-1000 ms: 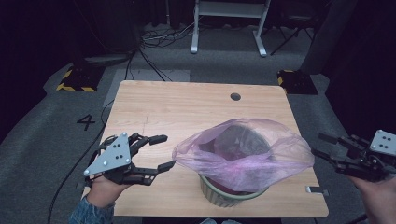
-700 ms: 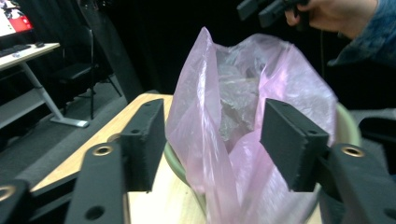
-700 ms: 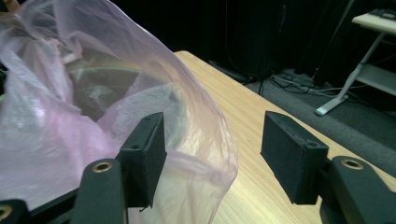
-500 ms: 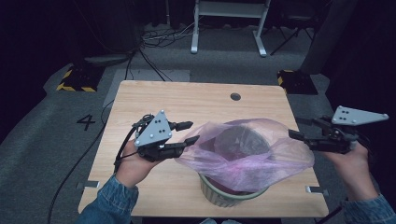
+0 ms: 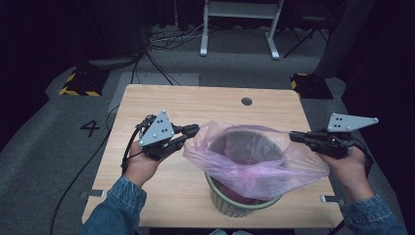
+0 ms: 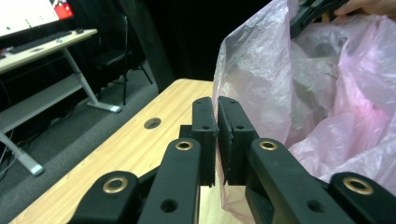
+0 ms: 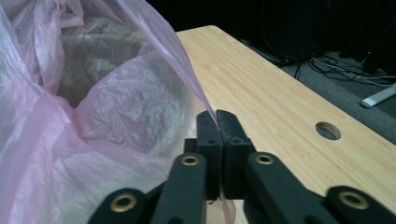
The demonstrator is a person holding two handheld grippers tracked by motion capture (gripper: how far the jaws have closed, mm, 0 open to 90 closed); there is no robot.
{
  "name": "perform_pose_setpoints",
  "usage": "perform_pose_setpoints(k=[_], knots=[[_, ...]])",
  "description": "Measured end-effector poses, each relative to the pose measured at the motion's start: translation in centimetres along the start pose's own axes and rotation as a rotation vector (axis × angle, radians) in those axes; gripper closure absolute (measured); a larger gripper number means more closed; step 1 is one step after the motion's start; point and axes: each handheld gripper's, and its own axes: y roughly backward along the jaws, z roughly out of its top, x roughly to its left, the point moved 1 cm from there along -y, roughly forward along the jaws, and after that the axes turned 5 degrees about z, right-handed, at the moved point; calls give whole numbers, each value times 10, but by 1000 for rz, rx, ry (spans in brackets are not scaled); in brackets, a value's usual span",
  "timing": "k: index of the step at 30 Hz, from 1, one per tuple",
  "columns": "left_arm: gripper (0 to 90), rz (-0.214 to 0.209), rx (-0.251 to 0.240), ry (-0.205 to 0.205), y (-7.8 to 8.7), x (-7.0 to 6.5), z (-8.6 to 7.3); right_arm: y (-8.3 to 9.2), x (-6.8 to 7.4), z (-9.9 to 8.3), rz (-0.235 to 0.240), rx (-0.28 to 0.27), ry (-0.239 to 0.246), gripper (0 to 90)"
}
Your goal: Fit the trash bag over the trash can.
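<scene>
At the tabletop's [image 5: 161,100] six o'clock edge, my left tool [image 5: 192,131] and right tool [image 5: 295,136], jaws just closed, pinch the pink bag's [image 5: 254,166] rim at nine and three over the green bin [image 5: 230,205], probably for stretching it down evenly next.

Both hand-held grippers came in from the bench's side edges to the pink bag [image 5: 254,161]. Left hand-held gripper [image 5: 192,131] & right hand-held gripper [image 5: 293,136] jaws just closed, each now pinching the bag's rim; rim pulled wider.
</scene>
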Motion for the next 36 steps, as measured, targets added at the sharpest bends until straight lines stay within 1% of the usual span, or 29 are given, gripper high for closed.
perform_pose_setpoints(k=[3,5,8,13,16,19,20,22,25,26,27,29,31,32,33,36], knots=[[855,14,20,25,-6,5,-5,-1,-4,2,-13,-14,-24,895],[855,18,45,46,-12,9,-11,-5,-8,0,-16,-8,-39,895],[855,25,87,77,-22,14,-23,-15,-15,-7,-18,14,-65,895],[862,30,139,114,-35,18,-40,-35,-26,-19,-1,23,-123,894],[867,31,180,128,-41,19,-50,-46,-30,-25,1,49,-148,894],[874,16,232,154,-46,18,-65,-57,-33,-35,10,83,-181,894],[873,2,250,168,-48,17,-71,-60,-33,-39,17,97,-195,895],[873,-30,271,187,-49,13,-80,-65,-32,-50,39,119,-221,894],[873,-70,295,165,-48,1,-92,-67,-24,-65,67,135,-237,895],[873,-77,298,161,-48,-1,-94,-65,-20,-71,74,136,-239,895],[873,-86,304,151,-47,-5,-97,-64,-18,-75,80,134,-242,895],[874,-101,307,147,-45,-9,-101,-59,-13,-83,92,119,-256,896],[874,-109,329,137,-43,-14,-106,-55,-7,-90,108,106,-267,897],[874,-105,343,123,-43,-16,-109,-55,-4,-94,112,109,-271,897],[874,-109,354,124,-44,-18,-113,-54,-2,-98,110,115,-263,897],[873,-136,358,163,-45,-19,-124,-52,2,-109,104,128,-275,897]])
